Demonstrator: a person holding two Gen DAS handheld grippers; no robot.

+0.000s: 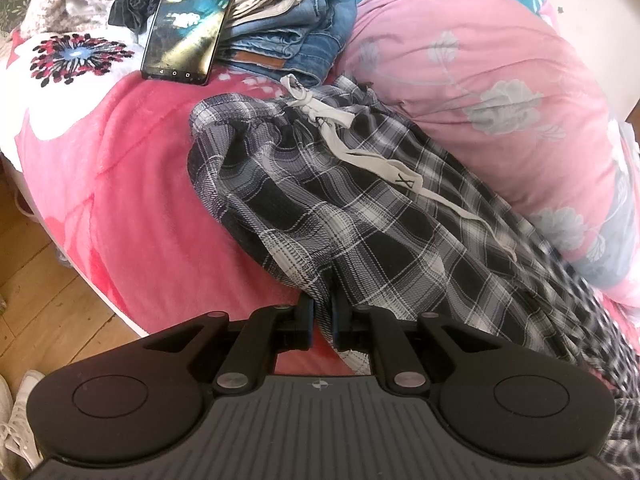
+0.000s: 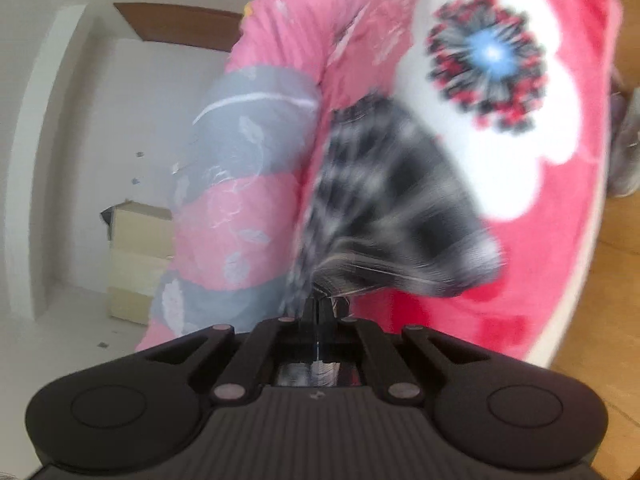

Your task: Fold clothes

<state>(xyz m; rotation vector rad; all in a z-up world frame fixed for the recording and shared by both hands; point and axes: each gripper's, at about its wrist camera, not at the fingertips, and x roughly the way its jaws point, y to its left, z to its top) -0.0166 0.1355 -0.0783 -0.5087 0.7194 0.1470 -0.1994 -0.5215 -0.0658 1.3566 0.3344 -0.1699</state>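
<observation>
Both grippers are pinching plaid pajama pants (image 1: 360,216) on the pink blanket (image 1: 132,184): left gripper (image 1: 322,320) clamping fabric between its fingers, right gripper (image 2: 320,312) clenching the far end, apparently stretching them flat for folding.

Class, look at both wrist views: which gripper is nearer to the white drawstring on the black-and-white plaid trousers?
Left. The left gripper grips the plaid trousers just below the white drawstring, which lies ahead of it. The right gripper pinches a blurred part of the trousers with no drawstring in view.
</observation>
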